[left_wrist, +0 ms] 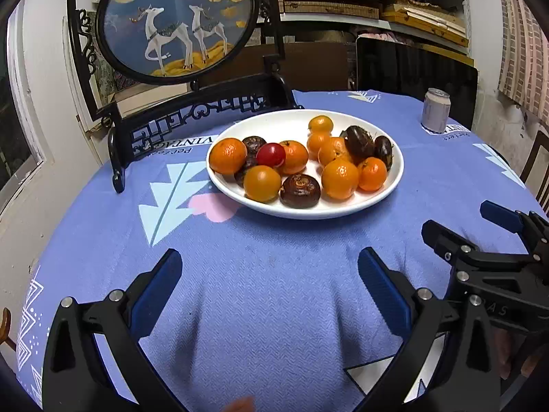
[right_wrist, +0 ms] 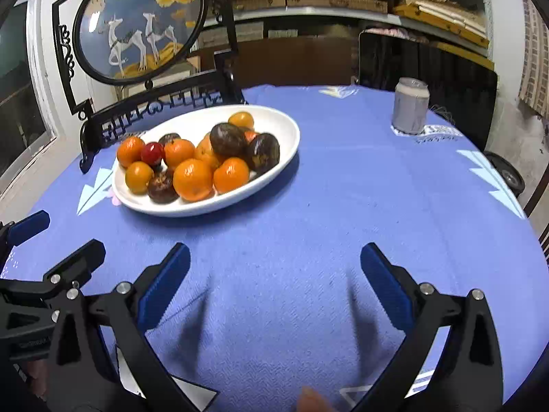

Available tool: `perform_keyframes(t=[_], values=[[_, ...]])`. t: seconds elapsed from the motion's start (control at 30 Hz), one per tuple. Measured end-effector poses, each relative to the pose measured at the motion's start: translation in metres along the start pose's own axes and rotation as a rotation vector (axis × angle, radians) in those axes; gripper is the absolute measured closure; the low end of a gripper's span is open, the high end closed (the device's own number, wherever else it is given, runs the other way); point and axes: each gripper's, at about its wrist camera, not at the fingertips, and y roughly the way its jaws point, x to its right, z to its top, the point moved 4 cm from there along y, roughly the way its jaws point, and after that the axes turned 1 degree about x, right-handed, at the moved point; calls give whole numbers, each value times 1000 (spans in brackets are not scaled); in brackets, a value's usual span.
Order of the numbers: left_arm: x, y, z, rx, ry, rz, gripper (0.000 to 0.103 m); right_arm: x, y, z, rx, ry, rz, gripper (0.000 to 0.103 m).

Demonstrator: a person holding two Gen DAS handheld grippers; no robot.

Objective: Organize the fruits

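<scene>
Hovering low over the blue tablecloth (left_wrist: 267, 295), the left gripper (left_wrist: 271, 274) and the right gripper (right_wrist: 274, 267) sit side by side at the near edge, each with its blue-padded jaws spread wide and nothing between them. Farther off, toward the left, a white plate (left_wrist: 295, 122) holds the fruit: oranges (left_wrist: 339, 178) heaped with dark brown fruits (left_wrist: 300, 190) and one red fruit (left_wrist: 271, 155). Behind the plate stands a black-framed deer screen (left_wrist: 178, 20). A can (right_wrist: 411, 104) stands at the far right.
</scene>
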Motion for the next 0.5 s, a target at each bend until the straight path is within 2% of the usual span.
perform_keyframes(t=[0.1, 0.27, 0.5], values=[[-1, 2, -1, -9, 2, 13, 1, 2, 3, 1, -19, -8, 14, 2], [-1, -1, 0, 4, 3, 12, 1, 4, -5, 6, 25, -3, 19, 2], [2, 0, 0, 0, 11, 8, 1, 0, 3, 2, -3, -28, 20, 2]])
